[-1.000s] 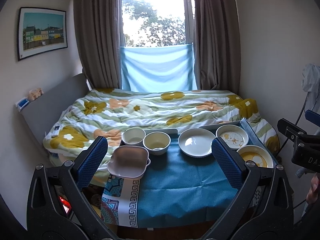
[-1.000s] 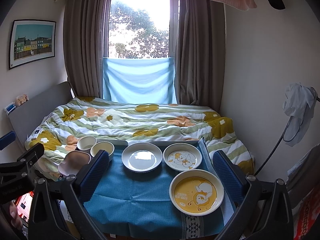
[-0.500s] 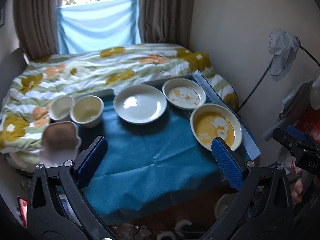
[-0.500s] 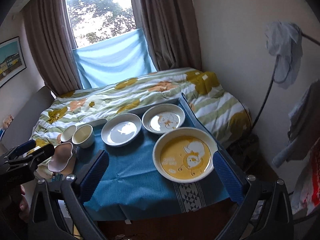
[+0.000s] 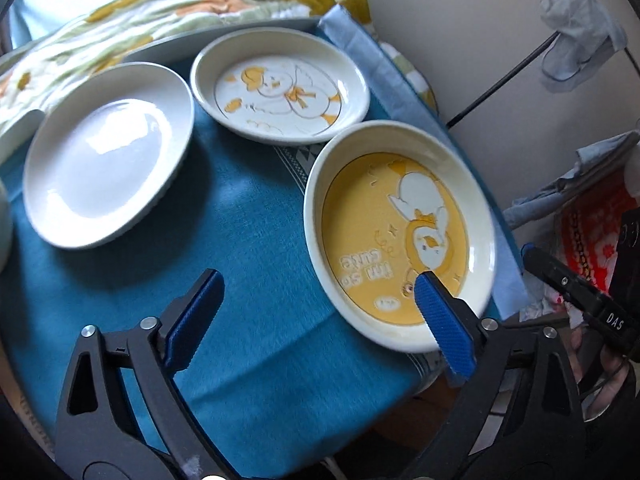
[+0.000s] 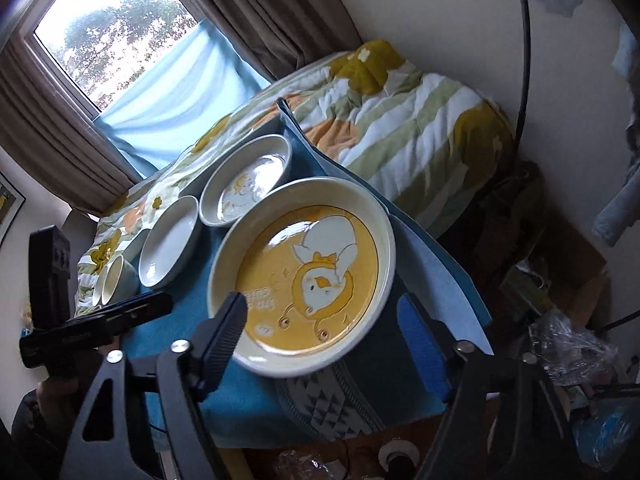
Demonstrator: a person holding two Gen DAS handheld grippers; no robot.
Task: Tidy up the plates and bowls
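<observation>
A yellow duck plate (image 5: 400,236) sits at the near right corner of the blue cloth; in the right wrist view (image 6: 304,276) it lies just in front of the fingers. Behind it are a white duck plate (image 5: 280,84) (image 6: 248,184) and a plain white plate (image 5: 104,152) (image 6: 170,240). Two small bowls (image 6: 114,280) stand farther left. My left gripper (image 5: 320,316) is open, its right finger over the yellow plate's near rim. My right gripper (image 6: 320,332) is open, its jaws on either side of that plate's near edge, without touching it.
The blue cloth (image 5: 248,280) covers a small table with its front edge close below the grippers. A flowered quilt (image 6: 400,120) on a bed lies behind. Clothes hang at the right wall (image 5: 576,36). Bags and clutter (image 6: 560,340) lie on the floor at the right.
Both grippers have moved down and forward toward the yellow duck plate, which now fills both views. The plates and bowls have not moved.
</observation>
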